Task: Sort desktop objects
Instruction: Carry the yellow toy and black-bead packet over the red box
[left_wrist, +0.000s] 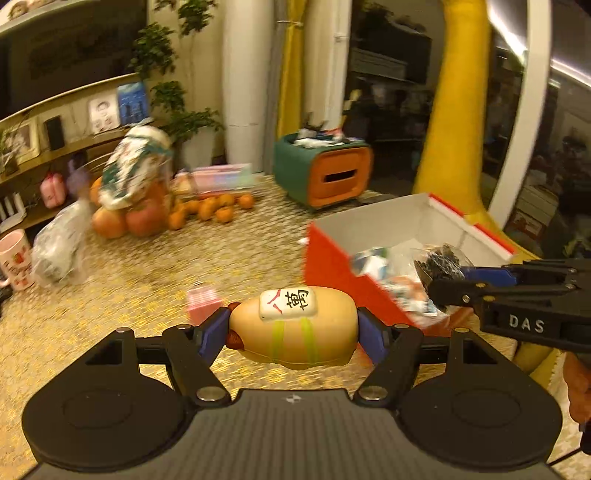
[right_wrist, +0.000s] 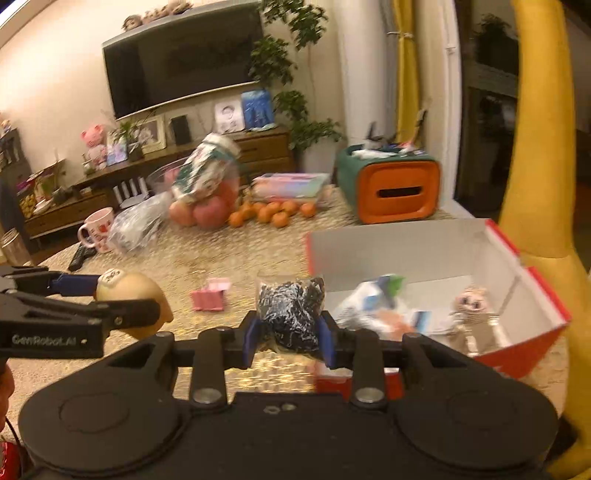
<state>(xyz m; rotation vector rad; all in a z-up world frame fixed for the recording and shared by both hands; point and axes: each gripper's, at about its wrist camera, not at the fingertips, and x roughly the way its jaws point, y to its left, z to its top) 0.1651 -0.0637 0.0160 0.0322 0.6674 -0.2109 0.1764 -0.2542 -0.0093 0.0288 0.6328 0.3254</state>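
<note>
Both hand-held grippers carry loads above the table (left_wrist: 147, 295): the left one (left_wrist: 293, 328) clamps a tan toy (left_wrist: 295, 332), the right one (right_wrist: 288, 332) a dark bag (right_wrist: 290, 314). The red box (right_wrist: 424, 254) sits at two o'clock of the bag.

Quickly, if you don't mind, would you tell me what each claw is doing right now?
Left claw: closed on the tan bun-shaped toy.
Right claw: closed on the clear bag of dark bits.
</note>
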